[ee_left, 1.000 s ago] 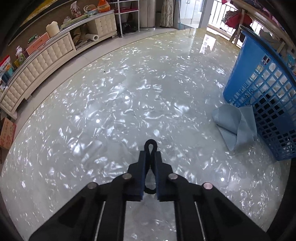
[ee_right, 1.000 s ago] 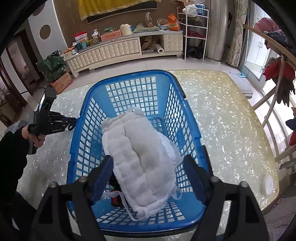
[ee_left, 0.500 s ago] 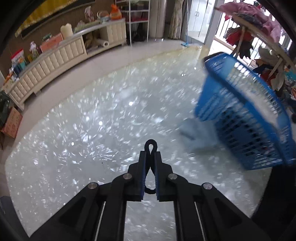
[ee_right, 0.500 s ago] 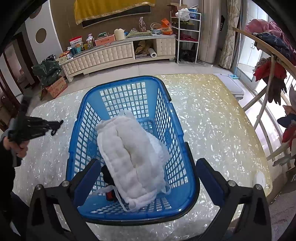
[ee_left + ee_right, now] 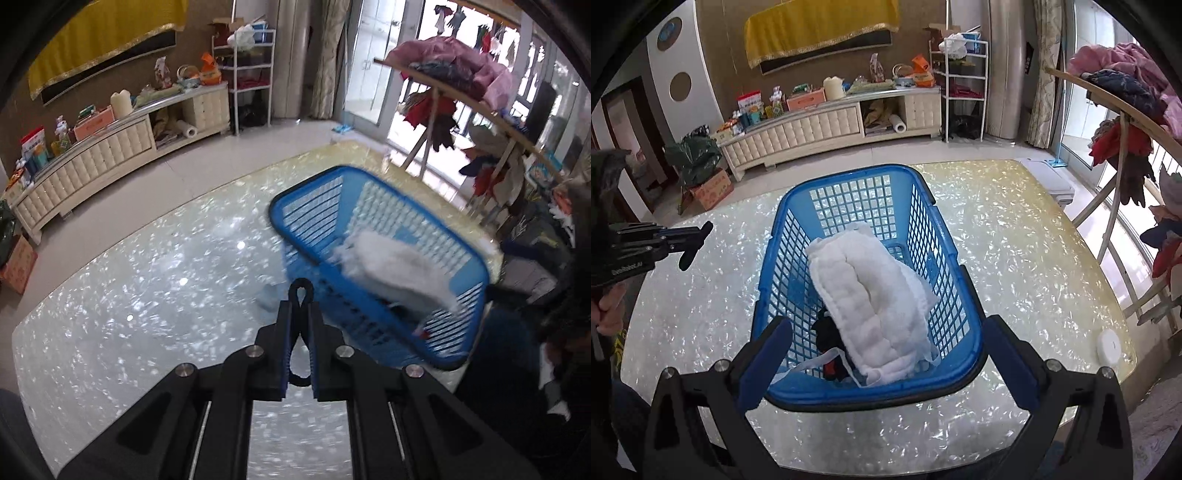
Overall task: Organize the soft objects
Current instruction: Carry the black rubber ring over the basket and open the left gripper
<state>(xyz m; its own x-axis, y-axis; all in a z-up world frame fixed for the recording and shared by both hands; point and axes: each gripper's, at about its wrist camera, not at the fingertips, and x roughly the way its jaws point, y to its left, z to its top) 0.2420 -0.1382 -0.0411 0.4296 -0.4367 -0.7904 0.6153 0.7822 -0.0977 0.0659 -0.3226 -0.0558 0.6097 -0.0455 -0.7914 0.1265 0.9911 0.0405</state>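
A blue plastic laundry basket [image 5: 783,236] stands on the pearly tabletop [image 5: 1015,266]. A white quilted cloth [image 5: 871,295] lies in it over a dark item [image 5: 827,332]. My right gripper [image 5: 882,354] is open and empty, its jaws spread wide above the basket's near rim. My left gripper [image 5: 300,295] is shut with nothing between the pads, raised to the left of the basket [image 5: 458,254]; it also shows in the right wrist view [image 5: 696,240]. A pale grey-blue cloth [image 5: 266,297] lies on the table beside the basket, partly hidden by my left fingers.
A small white round disc [image 5: 1110,341] sits at the table's right edge. A clothes rack with hanging garments [image 5: 1123,147] stands to the right. A long low cabinet [image 5: 827,129] lines the far wall.
My right gripper has opened wider and drawn back; the white cloth now lies loose in the basket. My left gripper has risen and turned towards the basket, staying shut.
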